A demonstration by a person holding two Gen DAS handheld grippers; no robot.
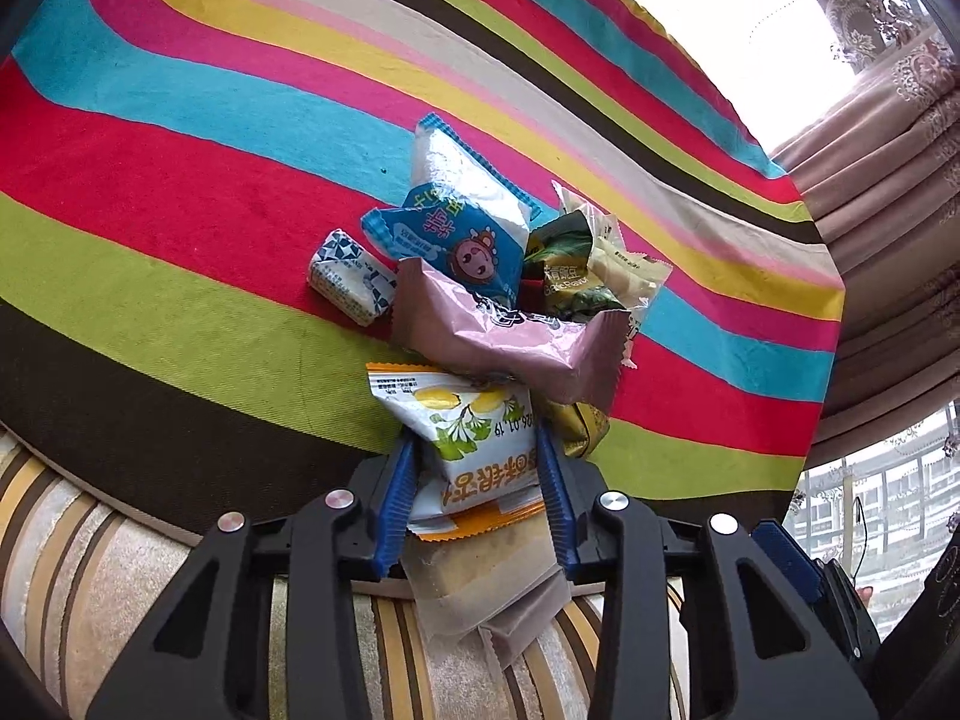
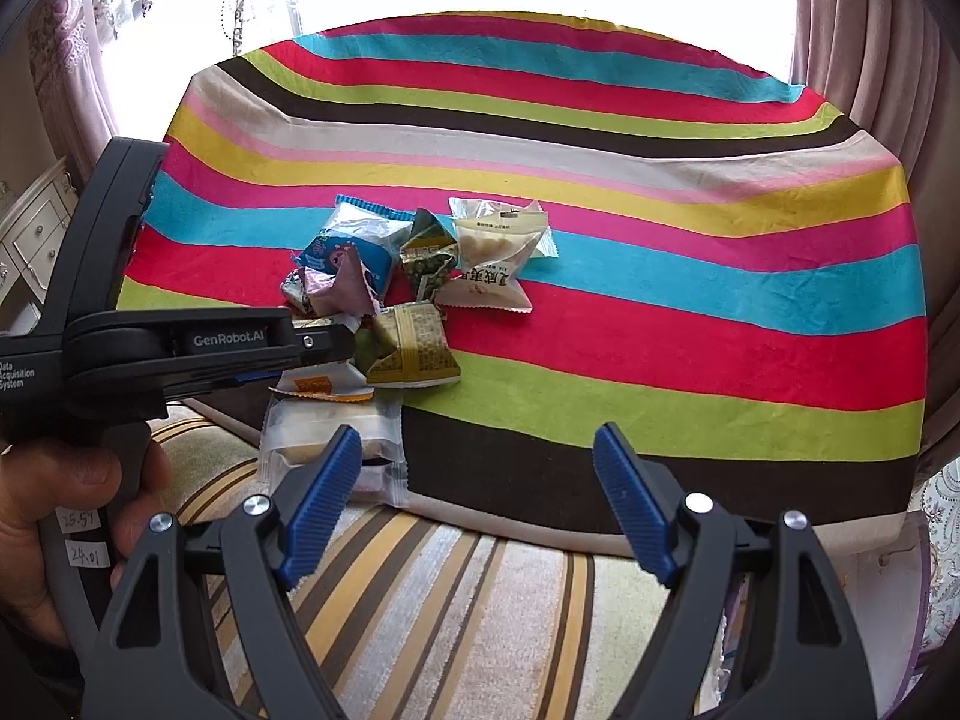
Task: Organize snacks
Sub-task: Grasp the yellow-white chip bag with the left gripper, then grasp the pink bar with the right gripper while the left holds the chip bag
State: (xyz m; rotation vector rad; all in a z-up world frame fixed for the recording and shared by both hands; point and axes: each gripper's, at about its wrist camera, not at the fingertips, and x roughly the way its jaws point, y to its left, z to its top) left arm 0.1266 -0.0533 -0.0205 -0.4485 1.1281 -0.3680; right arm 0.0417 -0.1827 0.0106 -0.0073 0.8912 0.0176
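Left wrist: left gripper (image 1: 480, 480) fingers clamped on white-and-orange ginkgo-print snack packet (image 1: 474, 444), at the near edge of the snack pile on the striped tabletop (image 1: 180, 138). Only here: small blue-white wrapped candy (image 1: 350, 276).

Right wrist: right gripper (image 2: 480, 504) fingers spread, holding nothing. Only here: clear-wrapped beige cake (image 2: 330, 438) overhanging the tabletop edge.

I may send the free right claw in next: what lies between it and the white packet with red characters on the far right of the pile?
Nothing visible. The right claw is open above the cloth's near edge, and bare striped cloth runs from it to the white packet. The olive packet lies left of that line.
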